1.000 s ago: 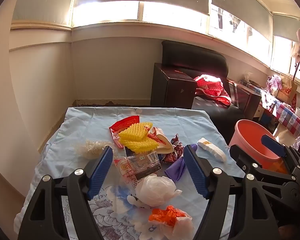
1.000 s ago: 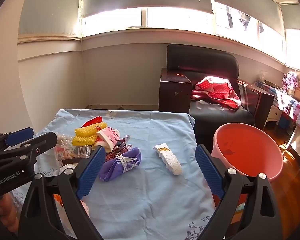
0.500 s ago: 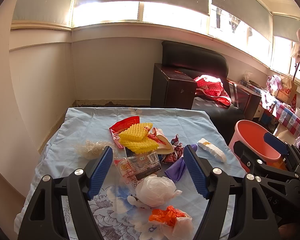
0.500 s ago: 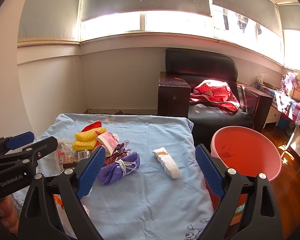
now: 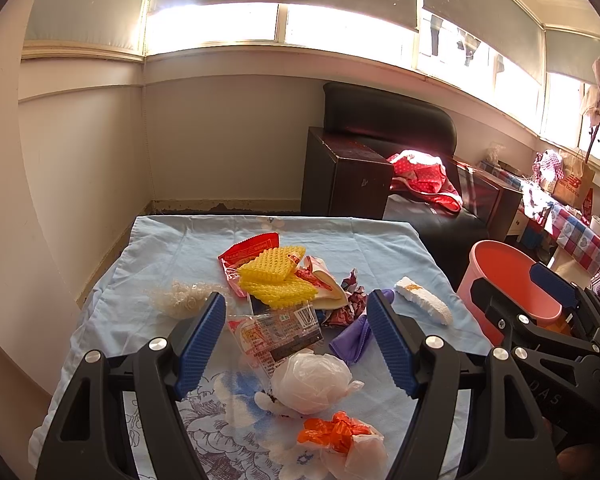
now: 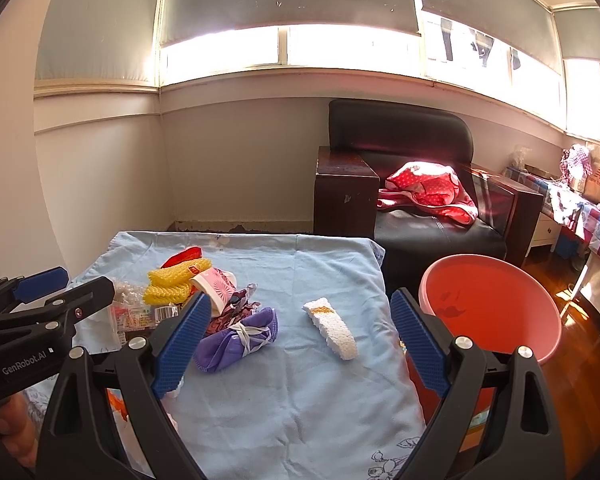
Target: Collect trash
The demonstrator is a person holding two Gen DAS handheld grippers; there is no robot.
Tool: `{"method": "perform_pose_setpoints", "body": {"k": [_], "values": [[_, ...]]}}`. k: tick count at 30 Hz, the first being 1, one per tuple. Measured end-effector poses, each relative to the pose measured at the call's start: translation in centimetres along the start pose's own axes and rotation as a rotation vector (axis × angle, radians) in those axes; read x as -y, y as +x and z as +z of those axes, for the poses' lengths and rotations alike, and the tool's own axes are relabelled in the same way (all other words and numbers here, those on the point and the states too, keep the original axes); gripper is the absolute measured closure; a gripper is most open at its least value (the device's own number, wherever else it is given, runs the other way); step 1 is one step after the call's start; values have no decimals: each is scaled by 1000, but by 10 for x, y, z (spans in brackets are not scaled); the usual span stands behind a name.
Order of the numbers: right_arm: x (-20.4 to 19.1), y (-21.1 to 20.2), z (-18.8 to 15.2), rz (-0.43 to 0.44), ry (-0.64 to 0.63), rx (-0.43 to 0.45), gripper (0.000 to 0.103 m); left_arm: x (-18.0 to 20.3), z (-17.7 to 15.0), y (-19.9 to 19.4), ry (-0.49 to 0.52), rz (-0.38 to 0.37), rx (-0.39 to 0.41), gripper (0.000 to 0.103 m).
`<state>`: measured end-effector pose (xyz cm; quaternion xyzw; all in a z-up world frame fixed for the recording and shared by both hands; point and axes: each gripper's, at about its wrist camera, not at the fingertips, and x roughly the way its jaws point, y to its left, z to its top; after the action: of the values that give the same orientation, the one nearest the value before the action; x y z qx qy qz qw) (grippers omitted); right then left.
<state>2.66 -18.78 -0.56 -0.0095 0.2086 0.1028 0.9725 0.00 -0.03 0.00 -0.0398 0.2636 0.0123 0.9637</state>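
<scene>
Trash lies on a table covered with a light blue cloth (image 5: 172,248). It includes yellow foam netting (image 5: 274,276), a clear printed wrapper (image 5: 276,334), a white plastic bag (image 5: 310,382), an orange bag (image 5: 334,432), a purple mask (image 6: 236,338) and a white foam strip (image 6: 332,328). A pink bin (image 6: 492,304) stands right of the table. My left gripper (image 5: 296,344) is open and empty above the wrapper. My right gripper (image 6: 300,344) is open and empty above the purple mask and the foam strip.
A dark armchair (image 6: 416,184) with a red spotted cloth (image 6: 428,192) stands beyond the table. A wall runs along the table's left side. A cluttered side table with a checked cloth (image 5: 572,228) is at the far right. Wooden floor lies by the bin.
My right gripper has drawn back and lifted a little, so the bin and the trash look slightly farther. The left gripper has barely moved. Both stay open.
</scene>
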Motion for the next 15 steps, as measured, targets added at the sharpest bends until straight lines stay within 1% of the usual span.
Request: {"method": "perform_pose_setpoints", "body": {"k": [15], "values": [[2, 0, 2, 1, 6, 6, 12, 0, 0, 0, -1, 0, 0, 31]]}}
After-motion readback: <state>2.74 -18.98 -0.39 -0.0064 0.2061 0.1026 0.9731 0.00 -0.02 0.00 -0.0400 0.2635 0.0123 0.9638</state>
